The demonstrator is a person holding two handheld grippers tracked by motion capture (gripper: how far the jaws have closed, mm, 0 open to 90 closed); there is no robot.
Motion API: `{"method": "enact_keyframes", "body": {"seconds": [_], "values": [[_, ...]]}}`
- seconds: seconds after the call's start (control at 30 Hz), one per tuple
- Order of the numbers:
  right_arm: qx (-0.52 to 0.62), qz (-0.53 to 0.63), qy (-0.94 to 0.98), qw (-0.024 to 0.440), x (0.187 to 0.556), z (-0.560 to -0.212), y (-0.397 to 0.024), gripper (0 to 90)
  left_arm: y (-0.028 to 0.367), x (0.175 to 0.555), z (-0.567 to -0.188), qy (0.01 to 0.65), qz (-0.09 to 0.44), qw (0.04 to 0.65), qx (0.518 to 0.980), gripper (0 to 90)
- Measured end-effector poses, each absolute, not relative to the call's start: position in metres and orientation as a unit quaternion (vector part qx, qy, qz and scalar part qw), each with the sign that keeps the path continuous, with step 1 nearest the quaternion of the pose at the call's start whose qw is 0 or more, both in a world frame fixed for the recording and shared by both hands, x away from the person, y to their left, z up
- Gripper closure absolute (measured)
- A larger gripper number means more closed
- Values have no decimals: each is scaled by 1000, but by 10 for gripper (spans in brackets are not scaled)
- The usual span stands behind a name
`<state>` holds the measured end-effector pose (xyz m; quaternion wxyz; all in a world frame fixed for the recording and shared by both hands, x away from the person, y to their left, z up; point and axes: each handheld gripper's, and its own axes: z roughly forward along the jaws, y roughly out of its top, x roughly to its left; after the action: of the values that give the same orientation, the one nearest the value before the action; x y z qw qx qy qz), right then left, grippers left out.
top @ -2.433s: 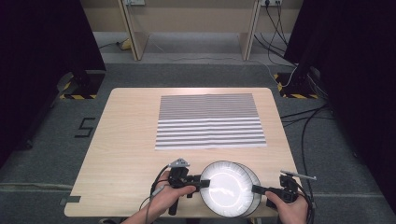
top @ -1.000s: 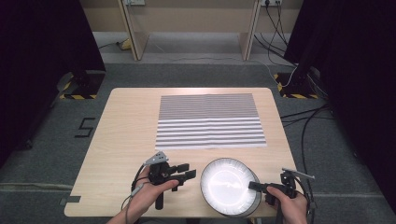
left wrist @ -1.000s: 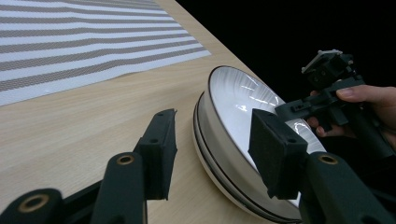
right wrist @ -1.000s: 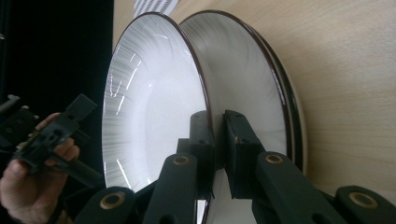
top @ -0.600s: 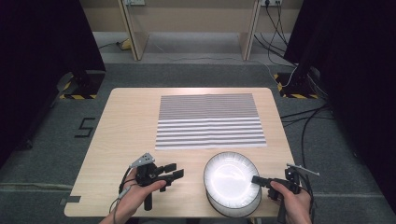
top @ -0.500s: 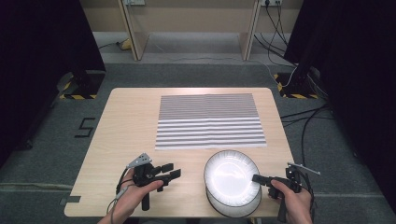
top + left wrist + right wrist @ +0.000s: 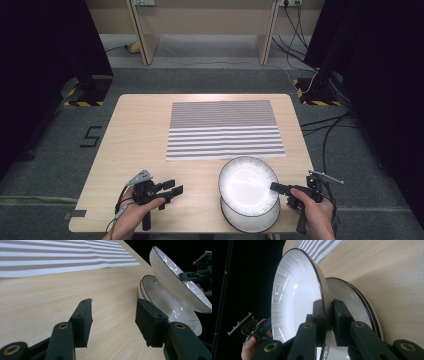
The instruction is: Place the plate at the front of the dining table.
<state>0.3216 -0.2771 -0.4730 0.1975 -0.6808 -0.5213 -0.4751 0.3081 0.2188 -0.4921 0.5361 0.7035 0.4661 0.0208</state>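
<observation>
The tabletop [image 7: 140, 130] is pale wood-grain laminate with rounded corners, and a flat rectangular mat [image 7: 224, 129] printed with thin grey and white stripes lies on its far half. Near the front right edge sit two glossy white ceramic plates, round and shallow, each with fine radial ribbing inside and a thin dark line around the rim. The lower plate [image 7: 252, 220] rests flat on the tabletop; the upper plate [image 7: 248, 186] is lifted off it and tilted, overlapping the lower one from above, its far edge close to the mat's near edge. The right gripper [image 7: 278, 188], matte black with brass-coloured pivot pins, pinches the upper plate's rim, one jaw on the inner face and the other on the underside, as the right gripper view shows. The left gripper [image 7: 174, 188], held in the person's left hand [image 7: 134, 214], hangs over bare tabletop well apart from the plates, its flat rectangular black pads [image 7: 151, 323] spread wide with nothing between them.
</observation>
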Motion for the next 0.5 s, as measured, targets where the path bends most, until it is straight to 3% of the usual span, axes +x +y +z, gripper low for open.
{"method": "enact_keyframes", "body": {"seconds": [0.5], "values": [[-682,-486,-510,196,337,-464,-277,814,232,306,-495,479,40,539,692,451]]}}
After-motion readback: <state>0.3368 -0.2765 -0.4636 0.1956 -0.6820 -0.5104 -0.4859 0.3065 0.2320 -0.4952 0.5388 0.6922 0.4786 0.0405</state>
